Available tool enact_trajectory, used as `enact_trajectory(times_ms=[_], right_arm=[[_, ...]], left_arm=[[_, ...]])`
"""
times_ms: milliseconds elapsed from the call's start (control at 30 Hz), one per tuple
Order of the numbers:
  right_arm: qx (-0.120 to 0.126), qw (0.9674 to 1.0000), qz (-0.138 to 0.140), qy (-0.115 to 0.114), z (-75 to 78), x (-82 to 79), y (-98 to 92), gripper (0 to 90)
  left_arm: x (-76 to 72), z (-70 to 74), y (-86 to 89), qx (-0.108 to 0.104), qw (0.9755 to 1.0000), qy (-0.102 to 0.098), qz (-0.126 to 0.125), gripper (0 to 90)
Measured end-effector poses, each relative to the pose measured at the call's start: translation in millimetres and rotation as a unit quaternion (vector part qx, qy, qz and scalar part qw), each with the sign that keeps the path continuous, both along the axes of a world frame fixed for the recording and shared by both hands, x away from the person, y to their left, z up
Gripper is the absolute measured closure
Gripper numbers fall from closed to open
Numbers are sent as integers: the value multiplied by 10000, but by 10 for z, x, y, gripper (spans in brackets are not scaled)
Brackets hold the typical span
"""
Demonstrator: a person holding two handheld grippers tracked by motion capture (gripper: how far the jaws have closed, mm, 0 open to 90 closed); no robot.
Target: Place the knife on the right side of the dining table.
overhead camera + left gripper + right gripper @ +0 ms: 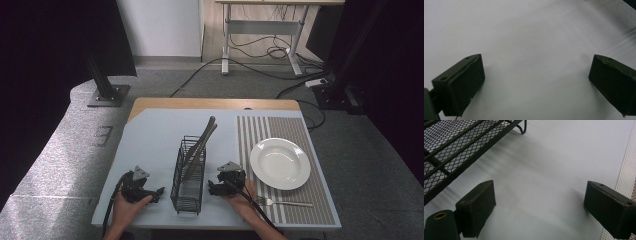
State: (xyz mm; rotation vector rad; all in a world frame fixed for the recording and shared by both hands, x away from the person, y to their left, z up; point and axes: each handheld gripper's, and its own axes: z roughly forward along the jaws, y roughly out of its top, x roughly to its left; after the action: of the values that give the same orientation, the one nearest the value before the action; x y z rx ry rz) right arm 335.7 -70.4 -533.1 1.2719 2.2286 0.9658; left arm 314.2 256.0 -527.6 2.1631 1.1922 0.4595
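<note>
While both grippers rest low on the table [150,135], items are listed largest first.

Table: pale blue-grey top with a wooden far edge; smooth and matte, with no lip to stop sliding. Room: grey carpet, dark curtains at both sides, a white wall, a second desk behind with loose cables on the floor.

Mat [300,200]: striped and woven, covering the right part of the table; its perforated edge shows in the right gripper view [627,170].

Plate [279,163]: white, round, empty, on the mat. Judged hard, brittle and slick.

Basket [189,175]: black wire mesh, tall and narrow, upright at mid-table between the two grippers. Judged light and rigid, apt to tip or skid if pushed high; best taken by a rim wire or steadied low at a side wall. Its mesh wall lies near the right gripper [454,157].

Utensils [202,140]: two or so long metal handles leaning out of the basket toward the far right; which kinds, I cannot tell. Judged stiff, smooth, slippery; hold mid-handle.

Fork [282,203]: metal, flat on the mat near the table's front edge, just beside the right hand. Thin and low-lying, so judged hard to pinch; take it across the handle.

Left gripper [159,191]: left of the basket, fingers [459,85] wide apart, nothing between.

Right gripper [212,187]: right of the basket, fingers [477,207] wide apart over bare table, nothing held.
</note>
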Motion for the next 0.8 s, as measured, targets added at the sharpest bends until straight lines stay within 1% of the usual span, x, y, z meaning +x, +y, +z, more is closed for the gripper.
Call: enact_trajectory(times_ms=[67, 133, 200, 233, 433, 533, 567, 600, 667, 800], right_arm=[[57, 10000, -20, 4, 7, -8, -4, 132], [96, 9999, -15, -81, 37, -28, -14, 134], [138, 9997, -54, -211, 109, -55, -34, 136], [178, 9994, -70, -275, 155, -68, -53, 138], [565, 9974, -27, -447, 480, -107, -212, 140], [738, 9953, -25, -619, 676, -114, -283, 140], [872, 9936, -23, -716, 800, -110, -327, 139], [872, 9936, -23, -716, 800, -110, -327, 139], [971, 9920, -1, -807, 901, -95, -350, 140], [1015, 9903, 86, -940, 1066, -25, -338, 149]], left_arm=[[0, 0, 0, 0, 10000, -1, 0, 0], [0, 0, 0, 0, 10000, -2, 0, 0], [0, 0, 0, -2, 10000, 0, 1, 0], [1, 0, 0, -2, 10000, 1, 1, 0], [2, -1, -1, -7, 10000, 7, 8, 0], [3, -1, -1, -8, 10000, 7, 9, 0], [2, 0, -1, -8, 10000, 9, 8, 0], [2, 0, -1, -10, 10000, 7, 10, 0], [2, -1, -2, -11, 10000, 4, 13, 0], [1, -1, -1, -12, 10000, 0, 10, 0]])
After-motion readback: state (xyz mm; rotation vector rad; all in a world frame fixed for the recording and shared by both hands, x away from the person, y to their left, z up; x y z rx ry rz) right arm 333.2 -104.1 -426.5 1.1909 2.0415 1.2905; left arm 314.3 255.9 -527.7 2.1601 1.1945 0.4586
